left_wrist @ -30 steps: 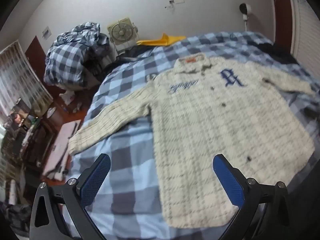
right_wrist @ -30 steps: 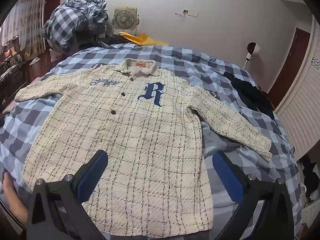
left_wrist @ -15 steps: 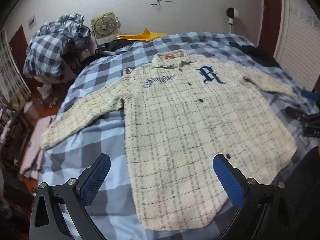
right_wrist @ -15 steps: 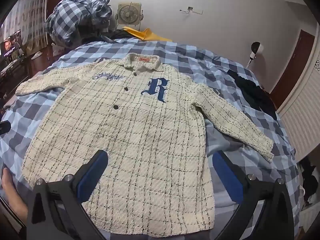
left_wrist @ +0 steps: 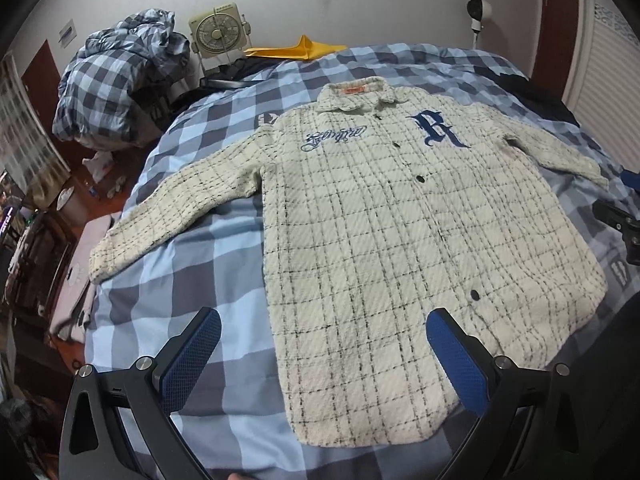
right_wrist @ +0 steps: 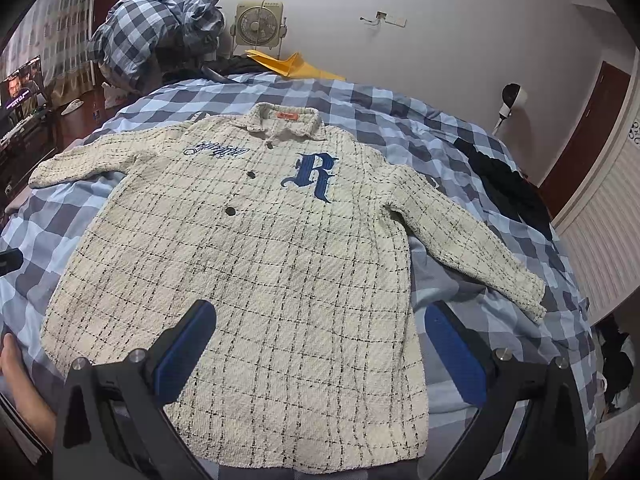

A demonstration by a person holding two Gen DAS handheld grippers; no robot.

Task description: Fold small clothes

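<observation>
Your left gripper (left_wrist: pixel 320 354) and right gripper (right_wrist: pixel 320 344) hover above the hem, jaws wide and empty. The shirt (left_wrist: pixel 400 240) lies flat, front up, on the bed (left_wrist: pixel 200 280), sleeves spread (folding not yet begun). Next, probably take a sleeve and fold it inward.

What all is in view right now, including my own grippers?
cream plaid button-up shirt: one, cream with black grid and blue "R", spread flat face-up on the bed, both sleeves out
blue checked bedspread: one, blue and grey, under the shirt
bundled checked duvet: one, blue and white, heaped past the bed's far corner
beige box fan: one, against the wall
yellow folded sheet: one, at the bed's far edge
black garment: one, on the bed beyond the shirt's sleeve
left hand-held gripper: open, over the hem
right hand-held gripper: open, over the hem
</observation>
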